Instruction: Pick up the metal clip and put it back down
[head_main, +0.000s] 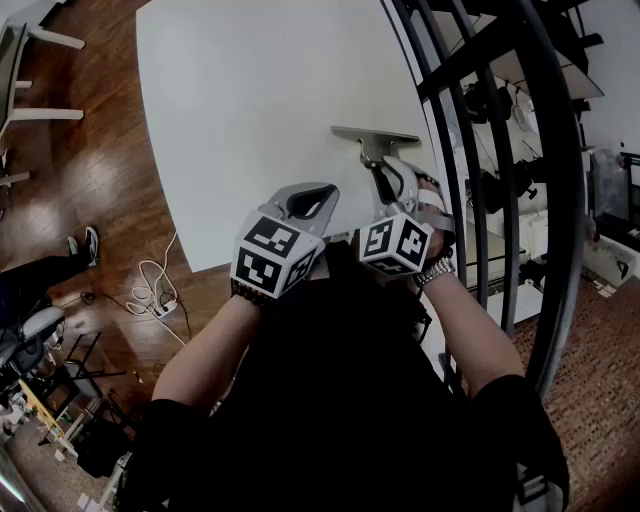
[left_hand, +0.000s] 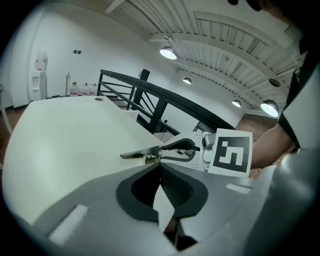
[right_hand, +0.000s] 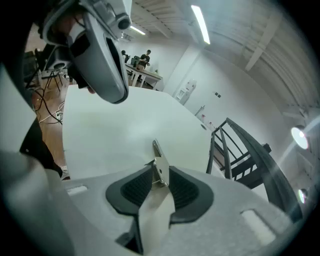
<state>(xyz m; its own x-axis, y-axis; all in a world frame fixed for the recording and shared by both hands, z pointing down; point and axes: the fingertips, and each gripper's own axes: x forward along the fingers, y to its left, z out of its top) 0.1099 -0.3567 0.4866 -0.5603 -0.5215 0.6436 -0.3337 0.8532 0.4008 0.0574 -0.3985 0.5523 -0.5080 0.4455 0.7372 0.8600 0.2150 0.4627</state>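
One metal clip (right_hand: 159, 165) is pinched at the jaw tips of the right hand-held gripper (right_hand: 160, 176), over the white table (head_main: 250, 110) near its railing-side edge. The other, left hand-held gripper (left_hand: 159, 167) hovers just beside it, jaws together and empty. A black railing (head_main: 470, 120) borders the table, and cables (head_main: 150, 290) lie on the wooden floor (head_main: 100, 170).
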